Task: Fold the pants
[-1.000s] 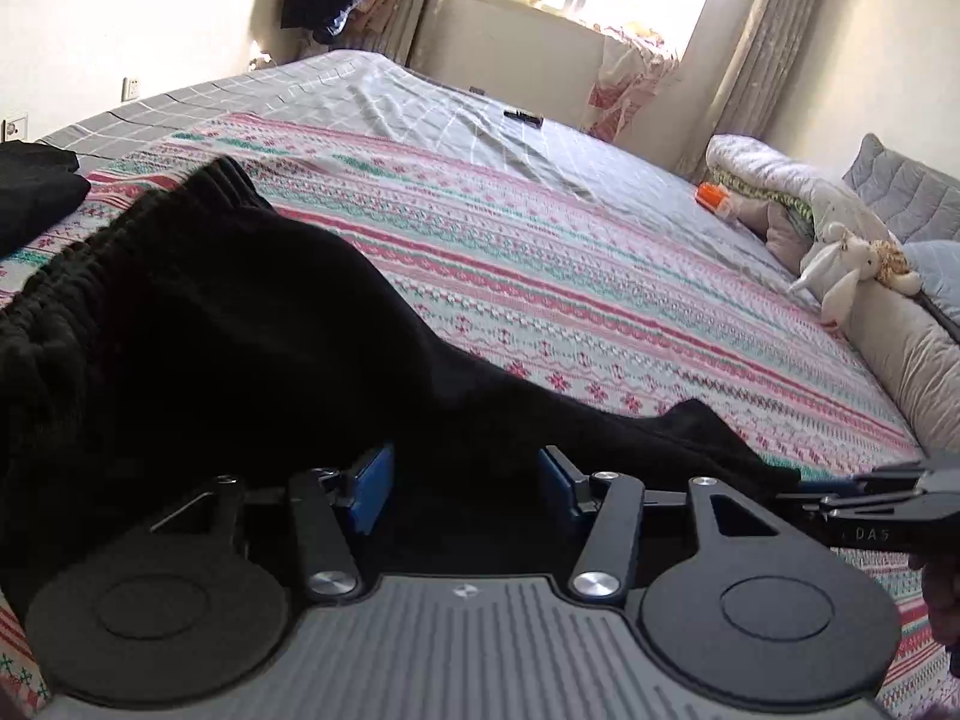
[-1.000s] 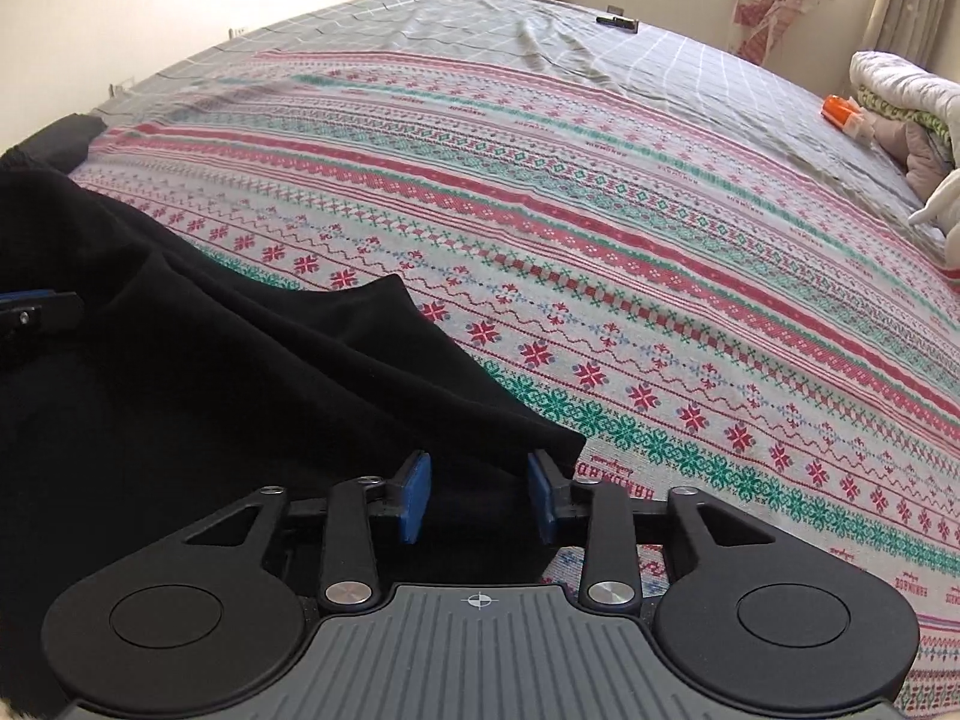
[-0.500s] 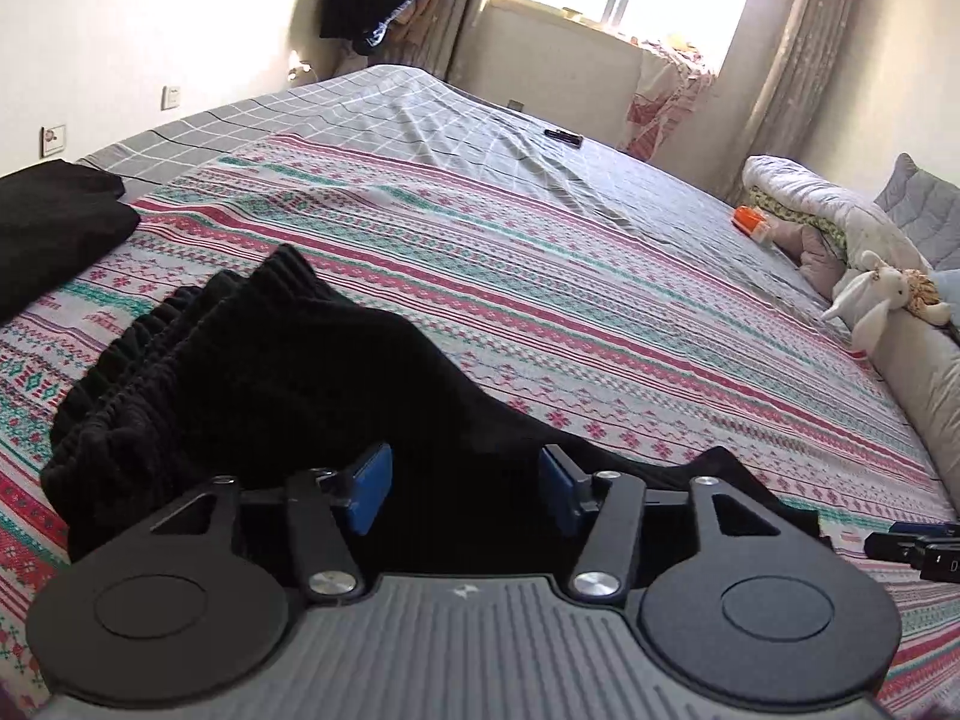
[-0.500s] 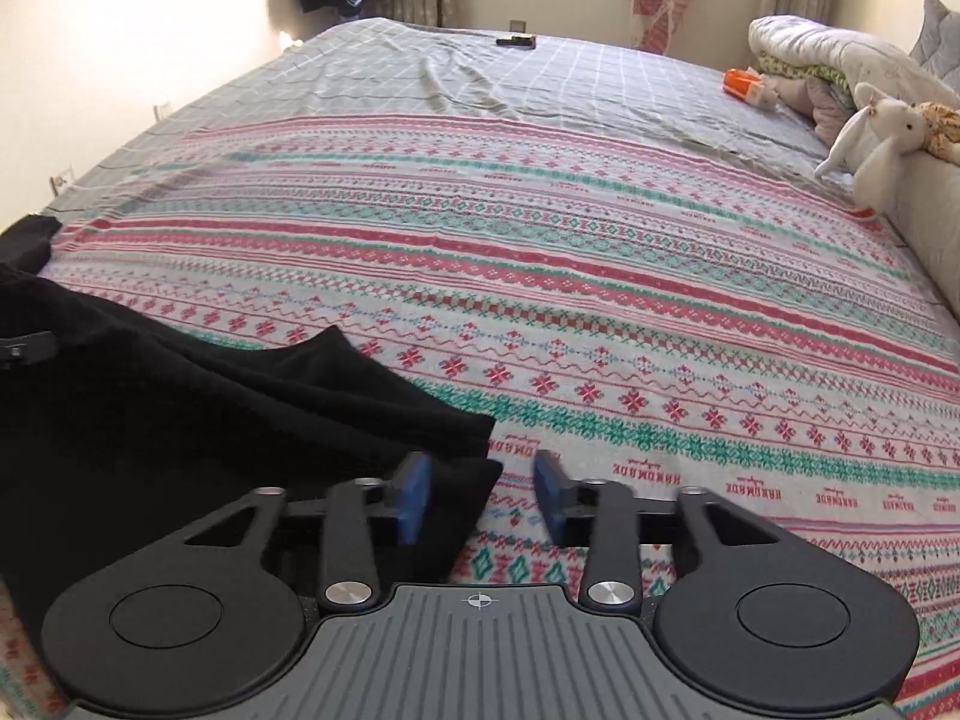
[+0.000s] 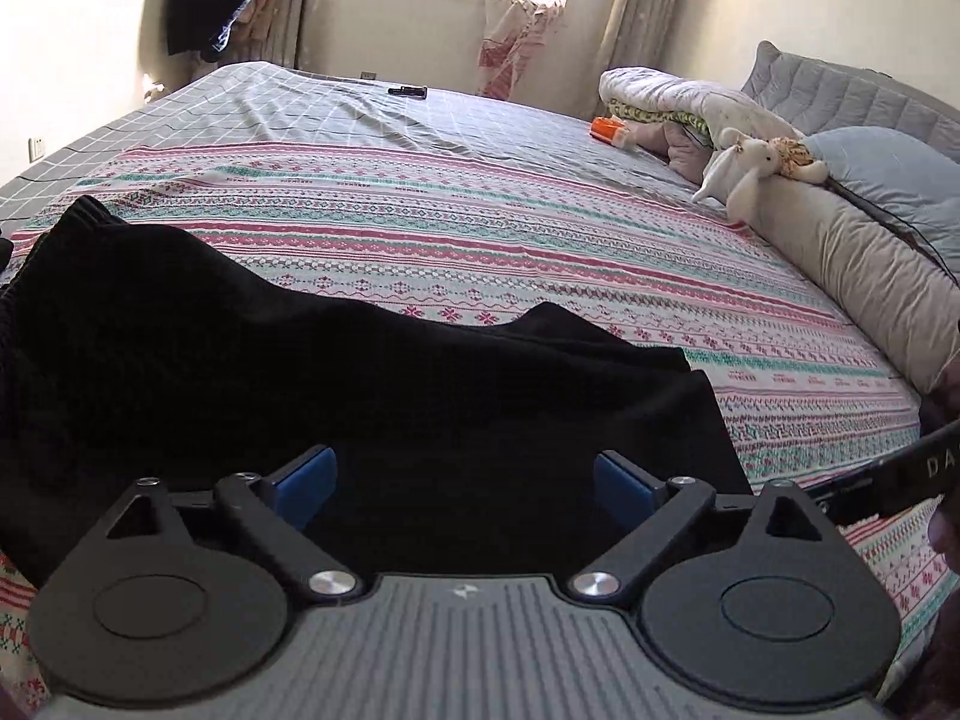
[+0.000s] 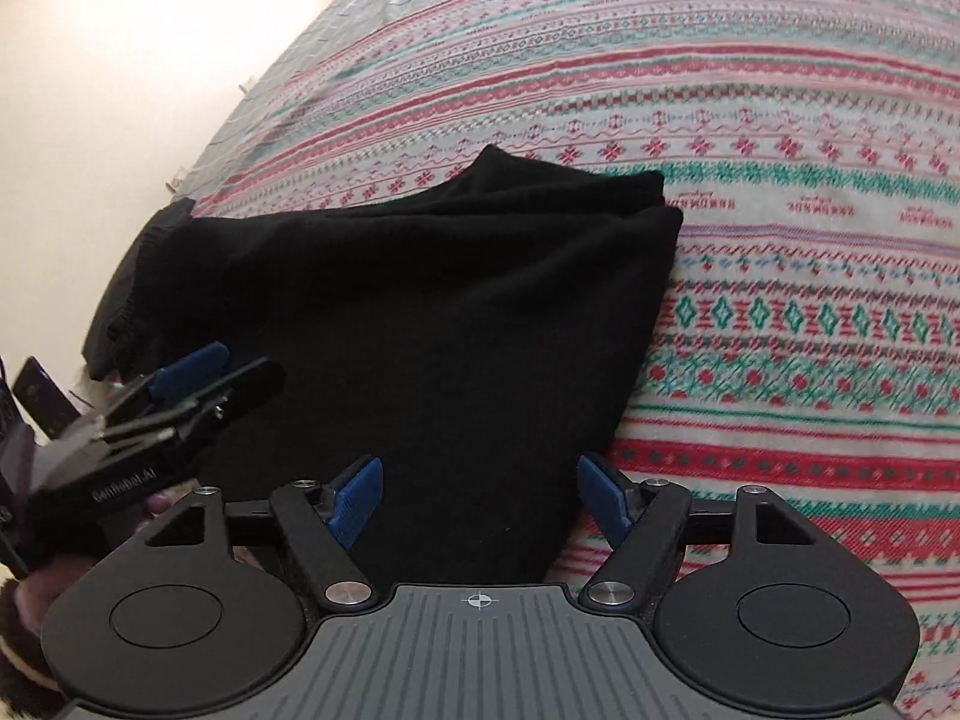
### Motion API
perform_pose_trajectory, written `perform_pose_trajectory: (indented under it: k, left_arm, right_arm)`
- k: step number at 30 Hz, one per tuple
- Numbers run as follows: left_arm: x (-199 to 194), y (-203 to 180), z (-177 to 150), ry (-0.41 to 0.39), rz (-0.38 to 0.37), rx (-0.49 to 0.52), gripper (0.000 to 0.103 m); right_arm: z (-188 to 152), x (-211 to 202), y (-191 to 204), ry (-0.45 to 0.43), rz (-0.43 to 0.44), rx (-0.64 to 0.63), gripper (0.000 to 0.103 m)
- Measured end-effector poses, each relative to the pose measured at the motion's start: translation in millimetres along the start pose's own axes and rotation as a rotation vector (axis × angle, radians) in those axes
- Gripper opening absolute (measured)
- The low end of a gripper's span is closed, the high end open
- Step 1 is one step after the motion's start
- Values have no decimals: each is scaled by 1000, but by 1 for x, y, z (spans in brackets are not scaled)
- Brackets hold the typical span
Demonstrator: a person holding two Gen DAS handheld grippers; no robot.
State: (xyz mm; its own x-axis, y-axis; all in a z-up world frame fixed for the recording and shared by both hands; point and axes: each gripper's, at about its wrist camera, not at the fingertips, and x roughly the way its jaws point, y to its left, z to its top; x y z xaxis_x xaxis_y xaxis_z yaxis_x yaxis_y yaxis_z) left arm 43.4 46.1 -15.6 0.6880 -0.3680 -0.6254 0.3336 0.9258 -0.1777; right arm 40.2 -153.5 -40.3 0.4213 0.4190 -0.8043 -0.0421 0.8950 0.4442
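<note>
The black pants (image 5: pixel 336 384) lie folded on the striped patterned bedspread (image 5: pixel 540 240), with the gathered waistband at the left. My left gripper (image 5: pixel 465 483) hovers over their near edge with its jaws opening wide; the cloth lies below the blue pads (image 5: pixel 306 480), which do not press on it. In the right wrist view the pants (image 6: pixel 432 312) form a dark slab whose folded end points away. My right gripper (image 6: pixel 480 498) is over their near right corner, jaws opening, pads clear of the cloth. The left gripper (image 6: pixel 180 396) shows at the left of that view.
A long beige bolster (image 5: pixel 864 276), a white plush rabbit (image 5: pixel 744 162), a folded quilt (image 5: pixel 678 96) and a grey pillow (image 5: pixel 888 174) line the bed's right side. An orange item (image 5: pixel 607 129) and a dark remote (image 5: pixel 407 91) lie on the grey checked sheet. Clothes (image 5: pixel 210 6) hang by the window.
Both grippers let go of the black cloth and spread their jaws wider. The pants settled flat on the bed. The right gripper tilted down and rolled, and both drew back.
</note>
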Motion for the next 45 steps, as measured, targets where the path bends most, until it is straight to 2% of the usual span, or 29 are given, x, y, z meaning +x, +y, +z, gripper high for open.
perform_pose_trajectory:
  k: [6,10,15,19,21,26,30,34,37,38,43,45]
  left_arm:
    - [-4,3,-23,38,-22,89,103]
    - [-11,3,-44,43,-96,97,103]
    - [-22,-16,-62,37,-72,305,103]
    - [-30,-26,-63,86,-160,403,103]
    - [-34,-33,-65,89,-193,450,103]
    - [-38,-45,-65,64,-267,462,103]
    - [-37,-64,-64,30,-297,517,103]
    - [-32,-83,-64,16,-321,549,103]
    - [-26,-98,-65,2,-303,570,97]
    - [-22,-102,-66,0,-274,575,95]
    - [-1,-117,-78,5,-80,616,66]
    - [0,-118,-84,-11,-41,613,65]
  right_arm:
    - [-14,-1,-6,36,80,44,71]
    - [-21,-3,-10,41,105,43,63]
    - [-35,-1,-20,81,136,69,53]
    - [-49,0,-31,150,208,129,52]
    - [-56,2,-37,161,245,166,45]
    - [-58,2,-45,159,286,213,44]
    - [-54,4,-46,161,320,229,41]
    - [-45,-6,-39,127,380,212,41]
    - [-35,-13,-34,97,423,212,41]
    - [-32,-15,-35,87,432,214,41]
    - [-23,-25,-52,51,428,250,43]
    - [-19,-28,-64,21,384,267,43]
